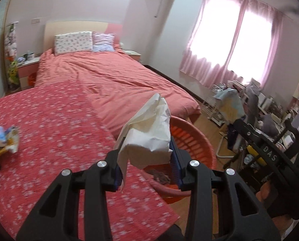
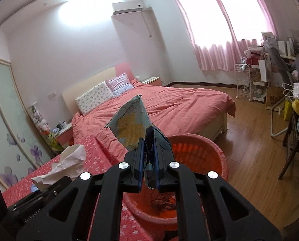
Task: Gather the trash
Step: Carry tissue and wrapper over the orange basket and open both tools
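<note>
The left claw (image 1: 147, 154) pinches a crumpled white tissue (image 1: 149, 128); the right claw (image 2: 148, 156) is clamped on a creased blue cracker wrapper (image 2: 129, 124). Both hang over the orange basket (image 2: 213, 146) beside the red-clothed surface (image 1: 49, 124).

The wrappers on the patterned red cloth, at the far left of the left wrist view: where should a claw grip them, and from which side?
Judging by the crumpled wrappers, grip the raised crinkled edge near the right end, coming from above. The pile lies low on the patterned red cloth, so a side approach would probably catch the fabric. Motion blur hides finer detail.
</note>
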{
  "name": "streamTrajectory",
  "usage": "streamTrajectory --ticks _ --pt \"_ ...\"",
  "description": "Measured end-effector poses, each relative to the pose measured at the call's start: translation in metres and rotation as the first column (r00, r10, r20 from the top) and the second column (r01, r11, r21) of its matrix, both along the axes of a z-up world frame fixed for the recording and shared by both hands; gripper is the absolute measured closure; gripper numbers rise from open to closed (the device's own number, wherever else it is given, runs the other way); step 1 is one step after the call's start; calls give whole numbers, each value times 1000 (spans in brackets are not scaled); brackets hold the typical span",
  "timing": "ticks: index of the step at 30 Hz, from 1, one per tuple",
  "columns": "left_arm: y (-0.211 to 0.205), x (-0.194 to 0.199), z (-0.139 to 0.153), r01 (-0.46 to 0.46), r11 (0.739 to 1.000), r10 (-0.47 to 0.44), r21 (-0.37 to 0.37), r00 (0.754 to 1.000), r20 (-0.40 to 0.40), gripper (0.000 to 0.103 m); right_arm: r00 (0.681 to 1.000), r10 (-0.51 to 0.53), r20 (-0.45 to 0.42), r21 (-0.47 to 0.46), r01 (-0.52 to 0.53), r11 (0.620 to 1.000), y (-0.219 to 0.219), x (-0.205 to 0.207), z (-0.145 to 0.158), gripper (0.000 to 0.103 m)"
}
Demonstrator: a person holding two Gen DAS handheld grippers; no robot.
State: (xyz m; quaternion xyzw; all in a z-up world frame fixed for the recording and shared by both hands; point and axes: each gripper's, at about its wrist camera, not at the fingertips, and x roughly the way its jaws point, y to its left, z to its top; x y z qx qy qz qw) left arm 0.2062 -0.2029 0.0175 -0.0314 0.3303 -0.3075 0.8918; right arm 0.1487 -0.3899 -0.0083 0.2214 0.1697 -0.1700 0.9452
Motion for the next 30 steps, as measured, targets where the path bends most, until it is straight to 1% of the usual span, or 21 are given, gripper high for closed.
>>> streamTrajectory --ticks 6,11,17,24,25,27,28,30 --pt "-40 12 -14 61 998 -60 9 998 -17 64 999 -39 3 37 39 999 -19 2 -10 94" --pt "-65 26 -28 97 995 -96 12 995 -41 64 998 -56 -2 66 56 996 -32 4 -18 94" --pt "-86 37 -45 117 993 -115 15 991 -70 64 998 -60 -12 105 60 993 -42 10 -27 94" --pt "-98 48 -62 121 992 -117 35 989 -95 64 999 -45 -30 146 48 988 -49 18 -35 93" --pt "-99 49 -63 117 992 -113 39 989 -99 62 999 -41 -33 151 45 987 -50 20 -36 90" --pt "-97 54 -68 107 993 -102 44 988 -114 49 999 -30 -41 166 36 986 -51 23 -38 86" --pt "-96 55 -70 100 994 -94 45 988 -118 45 999 -28 -44 172 35 984 -52 24 -40 80" --pt "-92 58 -74 88 995 -81 52 989 -127 43 998 -17 -60 183 28 983 -52 26 -43 75"
